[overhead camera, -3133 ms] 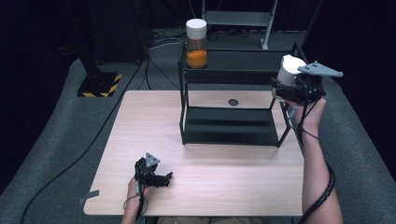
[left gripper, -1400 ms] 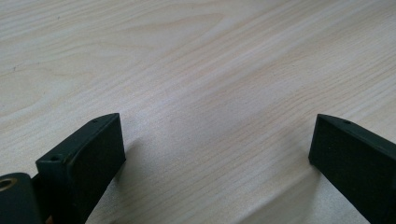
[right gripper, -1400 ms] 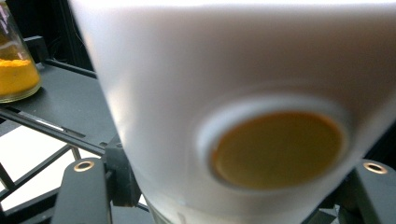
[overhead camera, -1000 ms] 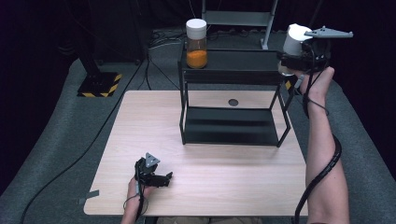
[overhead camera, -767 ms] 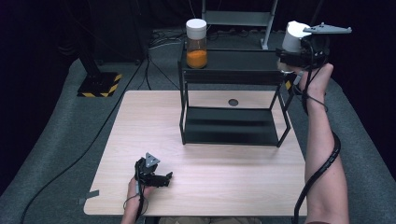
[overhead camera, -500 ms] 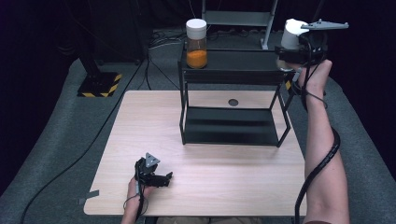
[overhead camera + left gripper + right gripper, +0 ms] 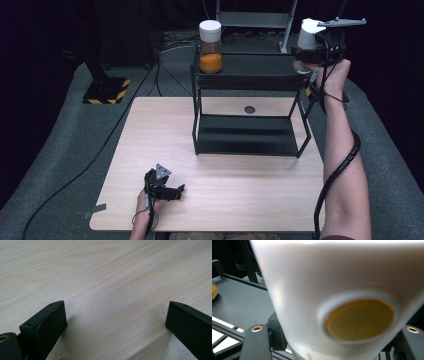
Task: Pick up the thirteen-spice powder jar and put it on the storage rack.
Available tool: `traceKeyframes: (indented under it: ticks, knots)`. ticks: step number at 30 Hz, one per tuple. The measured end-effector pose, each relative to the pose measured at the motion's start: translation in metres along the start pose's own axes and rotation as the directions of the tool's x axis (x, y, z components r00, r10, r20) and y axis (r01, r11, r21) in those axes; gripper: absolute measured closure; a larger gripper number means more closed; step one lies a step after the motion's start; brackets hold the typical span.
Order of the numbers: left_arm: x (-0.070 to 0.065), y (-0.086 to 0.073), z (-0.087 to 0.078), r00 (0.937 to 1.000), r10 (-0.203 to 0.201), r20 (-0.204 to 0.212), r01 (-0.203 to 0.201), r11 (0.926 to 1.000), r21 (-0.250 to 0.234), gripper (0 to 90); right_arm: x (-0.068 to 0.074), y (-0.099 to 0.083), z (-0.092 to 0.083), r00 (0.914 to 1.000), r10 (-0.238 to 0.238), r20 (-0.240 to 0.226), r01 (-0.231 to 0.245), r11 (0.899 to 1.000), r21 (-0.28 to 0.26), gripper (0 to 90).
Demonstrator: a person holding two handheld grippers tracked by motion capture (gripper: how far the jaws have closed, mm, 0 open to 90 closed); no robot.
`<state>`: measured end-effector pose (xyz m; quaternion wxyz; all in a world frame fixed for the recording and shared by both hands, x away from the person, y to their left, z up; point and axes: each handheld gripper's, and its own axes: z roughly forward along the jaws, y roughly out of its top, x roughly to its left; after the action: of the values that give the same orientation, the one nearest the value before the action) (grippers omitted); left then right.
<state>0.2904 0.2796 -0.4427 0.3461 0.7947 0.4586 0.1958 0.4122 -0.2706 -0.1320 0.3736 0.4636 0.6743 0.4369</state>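
The right gripper [image 7: 314,50] pinches a white-capped jar [image 7: 311,36], seemingly just above the black shelf's [image 7: 250,75] right end, while the left gripper [image 7: 172,191] rests spread on the table [image 7: 240,190].

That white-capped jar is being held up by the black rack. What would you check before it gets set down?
1. Grip: right gripper shut on the white-capped jar: ok.
2. Jar position: at the right end of the rack's top shelf; whether it clears the shelf: cannot tell.
3. Landing spot: the shelf's right part looks bare: ok.
4. Neighbour: orange-filled jar stands at the shelf's left end, well apart: ok.
5. Jar upright: it seems tilted in the right gripper view: cannot tell.
6. Left gripper lies open on the table, out of the way: ok.
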Motion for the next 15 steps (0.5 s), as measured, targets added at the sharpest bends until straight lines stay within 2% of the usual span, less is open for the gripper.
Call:
traceKeyframes:
  ticks: [7, 15]
  knots:
    - [0.0, 0.0, 0.0, 1.0, 0.0, -0.001, 0.0, 1.0, 0.0, 3.3, -0.002, 0.002, 0.008, 0.9999, 0.016, -0.005, -0.016, 1.0, 0.018, 30.0]
    - [0.0, 0.0, 0.0, 1.0, 0.0, 0.0, 0.0, 1.0, 0.0, 3.3, 0.0, 0.003, 0.016, 1.0, 0.006, -0.003, -0.006, 0.999, 0.036, 30.0]
